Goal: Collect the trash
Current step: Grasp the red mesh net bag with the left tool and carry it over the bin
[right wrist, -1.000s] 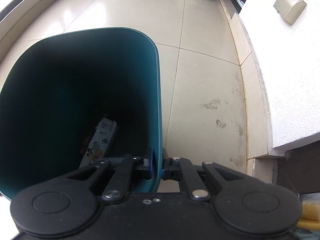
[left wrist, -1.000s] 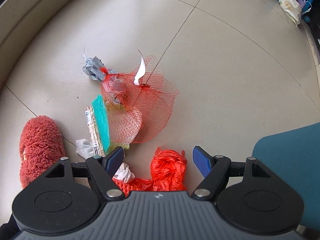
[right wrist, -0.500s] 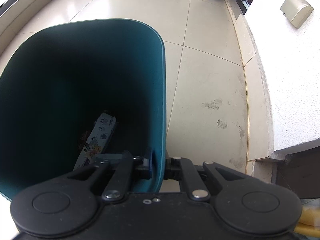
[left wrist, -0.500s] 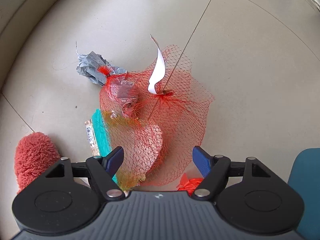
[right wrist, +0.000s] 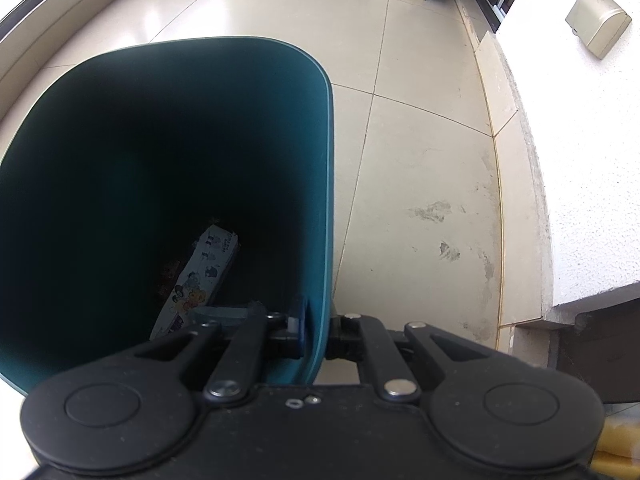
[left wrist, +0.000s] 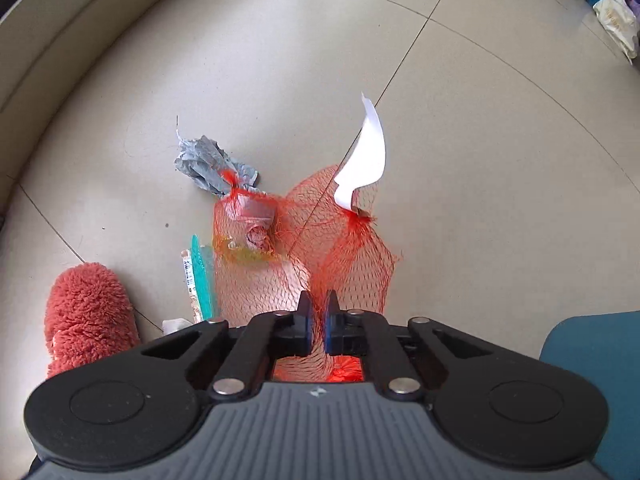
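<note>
In the left wrist view my left gripper (left wrist: 317, 312) is shut on a red mesh net bag (left wrist: 352, 256) that carries a white paper tag (left wrist: 366, 156). The net drapes over a grey crumpled wrapper (left wrist: 208, 162), a teal card (left wrist: 202, 272) and other scraps on the tiled floor. In the right wrist view my right gripper (right wrist: 318, 328) is shut on the right rim of a teal trash bin (right wrist: 312, 140). A printed carton (right wrist: 200, 276) lies at the bin's bottom.
A red fluffy slipper (left wrist: 86, 312) lies at the lower left of the trash pile. The bin's corner (left wrist: 596, 364) shows at the right in the left wrist view. A white wall with a step (right wrist: 576, 184) runs right of the bin. Bags (left wrist: 616, 20) sit far off.
My left gripper moved forward over the net bag and shut on it; it was open before. The net now bunches up between the fingers. My right gripper kept its hold on the bin rim.
</note>
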### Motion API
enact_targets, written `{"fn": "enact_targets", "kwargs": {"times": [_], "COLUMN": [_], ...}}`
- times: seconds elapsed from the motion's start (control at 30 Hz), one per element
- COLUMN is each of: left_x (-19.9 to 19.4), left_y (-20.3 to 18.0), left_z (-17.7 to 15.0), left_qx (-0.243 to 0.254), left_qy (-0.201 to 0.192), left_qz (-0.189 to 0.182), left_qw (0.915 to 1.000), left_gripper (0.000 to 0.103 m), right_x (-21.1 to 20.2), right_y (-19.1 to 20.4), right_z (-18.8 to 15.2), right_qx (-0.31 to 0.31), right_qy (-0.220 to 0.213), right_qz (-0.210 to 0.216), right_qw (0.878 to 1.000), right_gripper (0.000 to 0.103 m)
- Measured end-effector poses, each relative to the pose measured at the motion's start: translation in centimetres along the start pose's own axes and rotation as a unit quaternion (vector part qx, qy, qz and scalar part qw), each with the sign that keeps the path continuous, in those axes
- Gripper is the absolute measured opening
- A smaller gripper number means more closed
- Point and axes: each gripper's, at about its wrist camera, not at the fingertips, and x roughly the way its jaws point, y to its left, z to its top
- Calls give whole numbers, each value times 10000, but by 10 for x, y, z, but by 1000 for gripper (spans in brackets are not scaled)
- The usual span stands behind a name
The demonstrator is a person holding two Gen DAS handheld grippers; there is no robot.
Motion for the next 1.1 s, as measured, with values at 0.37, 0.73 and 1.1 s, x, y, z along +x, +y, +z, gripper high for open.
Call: {"fn": "enact_targets", "kwargs": {"times": [0.37, 0.73, 1.1], "left_x": [-149, -280, -345], "left_y": [-43, -127, -247], "left_z": [-22, -53, -102], "left_qx": [623, 1418, 2572], "left_qy": [-704, -1363, -1785], "left_qz": [-441, -1164, -2060], "left_qw": [9946, 9735, 9271], "left_gripper": [5, 5, 5], "right_x": [-7, -9, -9], "right_y": [-7, -7, -8], "right_z": [-3, -5, -5], "right_qx": [79, 59, 23], "right_qy": [-65, -113, -154], "right_qz": [67, 154, 220], "right_qw": [9999, 9998, 9996], "right_gripper": [5, 5, 5]}}
